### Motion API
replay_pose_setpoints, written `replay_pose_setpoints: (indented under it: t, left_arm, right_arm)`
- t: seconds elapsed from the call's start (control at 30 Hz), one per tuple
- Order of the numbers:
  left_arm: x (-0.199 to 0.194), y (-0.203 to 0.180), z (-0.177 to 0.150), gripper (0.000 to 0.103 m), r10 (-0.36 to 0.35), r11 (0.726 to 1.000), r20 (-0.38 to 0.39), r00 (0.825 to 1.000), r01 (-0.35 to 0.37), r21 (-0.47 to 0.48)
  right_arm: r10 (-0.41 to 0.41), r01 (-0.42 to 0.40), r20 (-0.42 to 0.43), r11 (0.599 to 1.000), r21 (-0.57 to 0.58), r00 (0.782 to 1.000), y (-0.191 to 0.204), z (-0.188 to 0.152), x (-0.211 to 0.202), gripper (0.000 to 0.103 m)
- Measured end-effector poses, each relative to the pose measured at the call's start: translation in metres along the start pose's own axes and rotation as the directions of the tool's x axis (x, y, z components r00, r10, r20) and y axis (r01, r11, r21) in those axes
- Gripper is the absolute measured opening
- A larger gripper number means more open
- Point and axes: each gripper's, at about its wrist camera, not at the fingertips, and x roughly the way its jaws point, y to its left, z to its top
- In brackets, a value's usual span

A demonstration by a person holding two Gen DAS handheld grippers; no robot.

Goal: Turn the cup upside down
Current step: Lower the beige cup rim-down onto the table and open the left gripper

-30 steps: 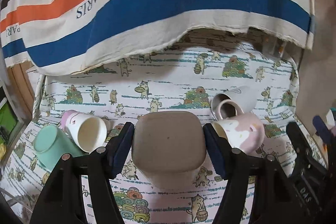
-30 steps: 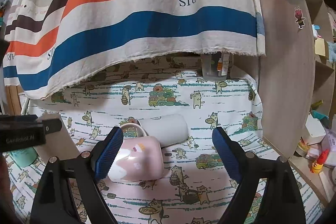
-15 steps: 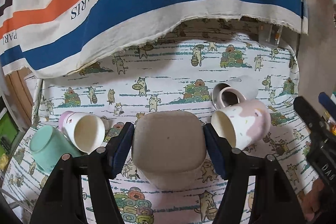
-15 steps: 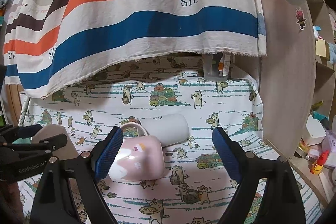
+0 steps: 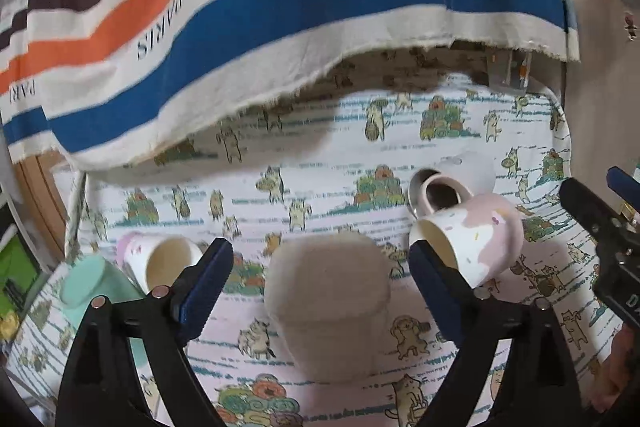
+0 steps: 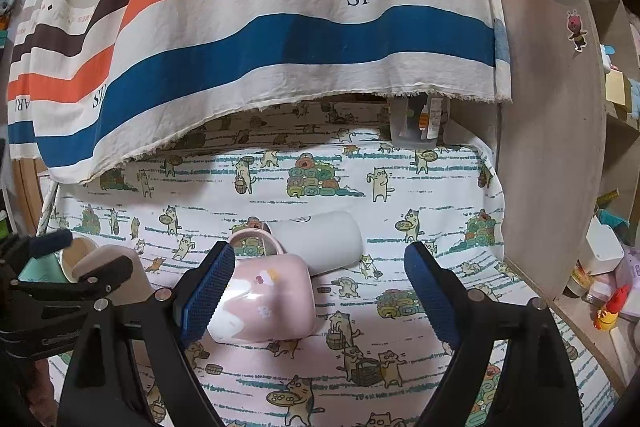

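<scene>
The beige cup (image 5: 327,301) stands upside down on the table (image 5: 440,143), with its flat bottom facing up. The table has a cloth with little cats on it. The left gripper (image 5: 320,281) has its jaws wide apart, one on each side of the beige cup, and they do not touch it. The right gripper (image 6: 318,289) has its jaws wide too, and it holds nothing. A pink and white mug (image 6: 262,297) lies on its side just behind the right gripper's left jaw. A white cup (image 6: 320,241) lies on its side right behind the mug, touching it. On the left side of the table a small white cup with a pink bottom (image 5: 160,259) lies on its side, and a mint green cup (image 5: 90,287) lies next to it. A big striped cloth (image 6: 280,27) hangs over the back of the table. A wooden shelf (image 6: 560,147) stands on the right.
</scene>
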Motion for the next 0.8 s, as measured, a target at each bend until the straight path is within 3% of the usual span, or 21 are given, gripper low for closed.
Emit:
replay_pose_setpoints:
  t: [0.1,0.3,0.47,0.6,0.7,0.8]
  left_arm:
    - [-0.008,0.004,0.000,0.097,-0.022,1.000,0.037,0.999,0.022,0.008]
    - [-0.028,0.022,-0.002,0.098,-0.025,0.999,0.137,0.990,0.022,0.024]
    - [-0.046,0.045,-0.005,0.098,-0.090,0.996,0.195,0.977,0.093,-0.004]
    - [-0.059,0.055,-0.010,0.102,-0.072,0.997,0.269,0.960,0.072,0.010]
    - [-0.066,0.064,-0.015,0.102,-0.068,0.998,0.316,0.946,0.069,0.009]
    - [-0.071,0.071,-0.018,0.102,-0.047,0.999,0.340,0.939,0.053,-0.009]
  right_arm:
    - [0.003,-0.003,0.004,1.000,-0.005,1.000,0.001,-0.001,0.000,0.088]
    - [0.041,-0.041,0.023,0.999,0.002,0.999,0.002,0.000,-0.005,0.088]
    - [0.075,-0.075,0.049,0.997,0.000,0.996,0.005,0.001,-0.012,0.093]
    - [0.125,-0.125,0.064,0.992,-0.005,0.990,0.009,0.001,-0.018,0.094]
    - [0.153,-0.153,0.082,0.988,-0.011,0.985,0.013,-0.001,-0.022,0.103]
    - [0.189,-0.189,0.095,0.982,-0.003,0.977,0.016,-0.004,-0.025,0.103]
